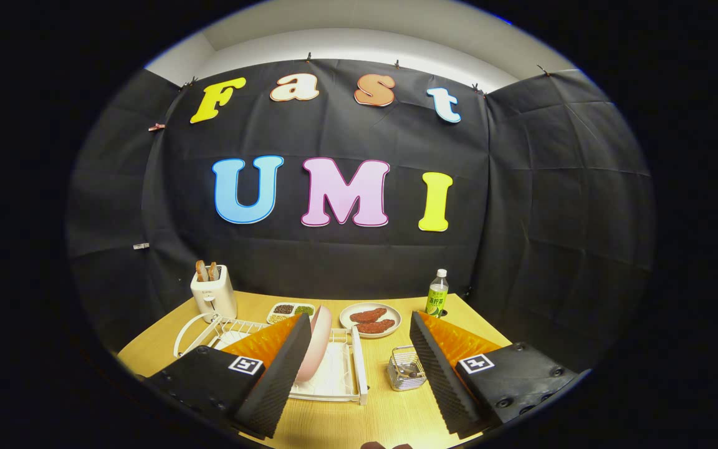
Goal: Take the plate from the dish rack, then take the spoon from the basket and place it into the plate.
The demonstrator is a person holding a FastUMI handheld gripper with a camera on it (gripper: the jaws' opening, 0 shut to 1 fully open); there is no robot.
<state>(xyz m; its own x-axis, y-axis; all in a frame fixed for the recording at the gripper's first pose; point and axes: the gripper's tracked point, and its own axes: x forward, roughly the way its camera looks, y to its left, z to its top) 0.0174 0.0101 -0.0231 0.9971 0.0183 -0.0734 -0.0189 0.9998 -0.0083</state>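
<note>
Jaws wide apart, gripper [359, 368] above table w/ plate [315, 346] upright in rack [340, 374].

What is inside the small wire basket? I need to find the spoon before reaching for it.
The wire basket, between the open tool's fingers, holds something metallic, probably the spoon; its shape is too small to tell, and the basket's bottom is hidden.

The bottle [437, 293] bears a label (too small to read); nothing else carries legible text.
</note>
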